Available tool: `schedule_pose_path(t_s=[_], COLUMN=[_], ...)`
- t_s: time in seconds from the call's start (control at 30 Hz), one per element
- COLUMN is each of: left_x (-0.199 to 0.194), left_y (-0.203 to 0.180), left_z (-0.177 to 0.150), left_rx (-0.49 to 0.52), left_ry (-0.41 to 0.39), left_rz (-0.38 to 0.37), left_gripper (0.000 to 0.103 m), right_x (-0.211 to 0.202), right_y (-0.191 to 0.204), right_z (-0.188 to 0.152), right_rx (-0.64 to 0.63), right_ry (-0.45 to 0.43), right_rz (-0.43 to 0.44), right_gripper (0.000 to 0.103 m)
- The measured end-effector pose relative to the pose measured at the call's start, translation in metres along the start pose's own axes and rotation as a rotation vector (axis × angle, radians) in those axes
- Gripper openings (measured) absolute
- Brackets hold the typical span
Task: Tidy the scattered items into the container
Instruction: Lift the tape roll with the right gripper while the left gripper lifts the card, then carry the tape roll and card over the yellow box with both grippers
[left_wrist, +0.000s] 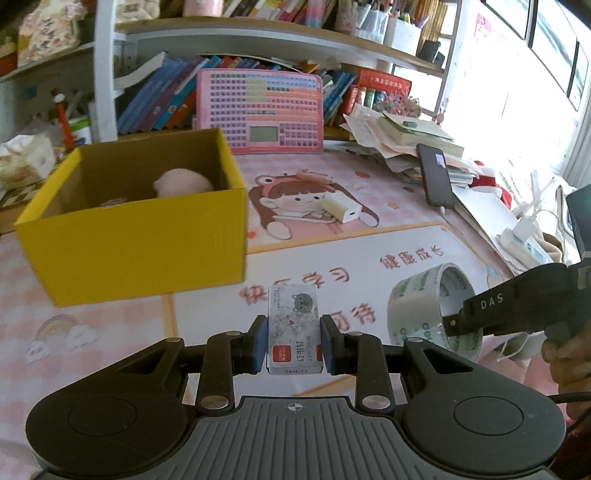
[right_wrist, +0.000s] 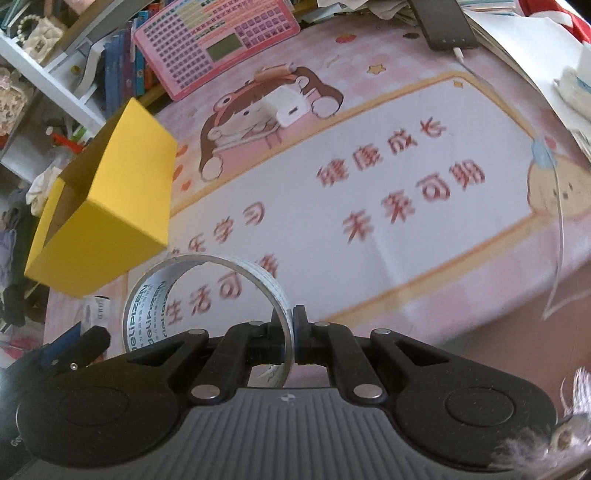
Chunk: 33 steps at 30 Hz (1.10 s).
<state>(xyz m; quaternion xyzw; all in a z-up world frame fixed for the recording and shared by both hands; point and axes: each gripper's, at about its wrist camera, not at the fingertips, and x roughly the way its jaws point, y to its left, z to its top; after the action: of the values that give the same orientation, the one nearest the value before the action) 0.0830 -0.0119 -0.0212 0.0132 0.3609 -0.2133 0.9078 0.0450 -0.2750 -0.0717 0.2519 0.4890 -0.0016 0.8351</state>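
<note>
Over the pink desk mat (right_wrist: 424, 229), my left gripper (left_wrist: 294, 341) pinches a small staple box (left_wrist: 293, 325) while my right gripper (right_wrist: 291, 338) clamps the wall of a tape roll (right_wrist: 207, 302); both should clear the rim of the yellow box (left_wrist: 140, 236) before letting go. Both point steeply down, the yellow box ahead and left, a white charger (left_wrist: 341, 208) still on the mat.

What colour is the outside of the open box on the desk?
The box is bright yellow outside, with a brown cardboard inside; the left wrist view shows it best.
</note>
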Motion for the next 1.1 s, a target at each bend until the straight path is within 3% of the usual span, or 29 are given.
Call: schedule_pose_path(t_s=[0.47,0.87,1.1], left_x=[-0.059,-0.087,-0.096], left_y=[0.05,0.094,0.11], left_z=[-0.037,-0.046,-0.031], left_rx=[-0.045,-0.117,-0.123], left_ry=[-0.035,-0.079,-0.135], left_rz=[0.044,0.107,0.118], left_gripper=[0.028,0.028,0.028], right_x=[-0.005,0.008,0.008], right_y=[0.051,0.102,0.13], right_z=[-0.062,-0.07,-0.058], right_rx=[-0.032,-0.127,-0.174], right_ry=[0.007,0.022,-0.02], right_rz=[0.007,0.035,0.069], right_gripper=[0.004,0.004,0.004])
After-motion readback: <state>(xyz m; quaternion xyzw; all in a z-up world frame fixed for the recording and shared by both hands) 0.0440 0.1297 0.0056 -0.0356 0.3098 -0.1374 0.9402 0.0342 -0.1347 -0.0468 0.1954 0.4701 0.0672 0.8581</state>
